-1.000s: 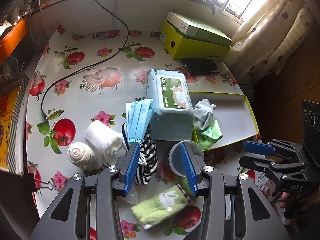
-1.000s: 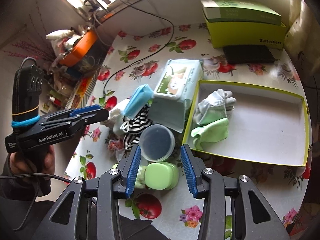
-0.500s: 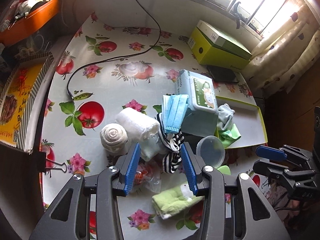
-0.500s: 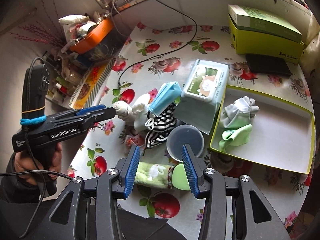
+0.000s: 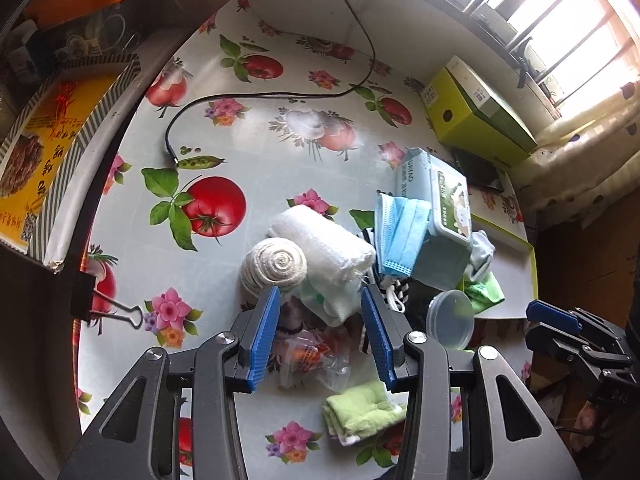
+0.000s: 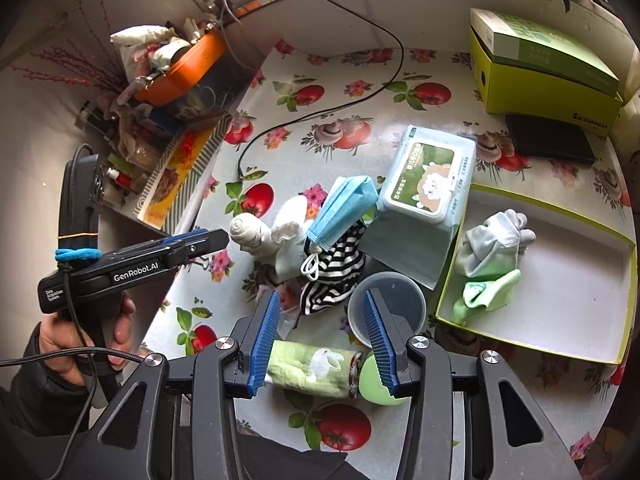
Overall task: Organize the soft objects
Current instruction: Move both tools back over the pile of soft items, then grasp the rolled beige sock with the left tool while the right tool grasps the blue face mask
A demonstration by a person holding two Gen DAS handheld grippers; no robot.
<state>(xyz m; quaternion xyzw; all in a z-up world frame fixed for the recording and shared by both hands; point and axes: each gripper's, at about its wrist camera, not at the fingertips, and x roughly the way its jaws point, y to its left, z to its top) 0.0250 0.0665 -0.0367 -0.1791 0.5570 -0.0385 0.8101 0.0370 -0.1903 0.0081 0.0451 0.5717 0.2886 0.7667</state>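
Note:
A heap of soft things lies mid-table: a cream rolled cloth [image 5: 276, 266], a white rolled towel [image 5: 324, 240], blue face masks [image 5: 400, 236], a striped cloth [image 6: 336, 276] and a green rabbit towel [image 6: 316, 368]. My left gripper [image 5: 320, 296] is open above the near end of the white towel and a crinkled plastic bag [image 5: 312, 356], holding nothing. My right gripper [image 6: 320, 300] is open over the rabbit towel and beside a clear round cup [image 6: 394, 308], also holding nothing. The yellow-green tray [image 6: 580, 312] holds pale socks [image 6: 496, 240] and a green cloth [image 6: 488, 292].
A wet-wipes pack [image 6: 428, 178] leans against the tray's left wall. A yellow-green box [image 6: 540, 72] and a dark flat case [image 6: 548, 140] sit at the back right. A black cable [image 5: 260, 96] crosses the floral tablecloth. A binder clip [image 5: 108, 308] grips the left table edge.
My left gripper has swung left, from over the clear cup to over the white rolls, and has rolled. My right gripper has pulled back, so the rabbit towel now shows between its fingers.

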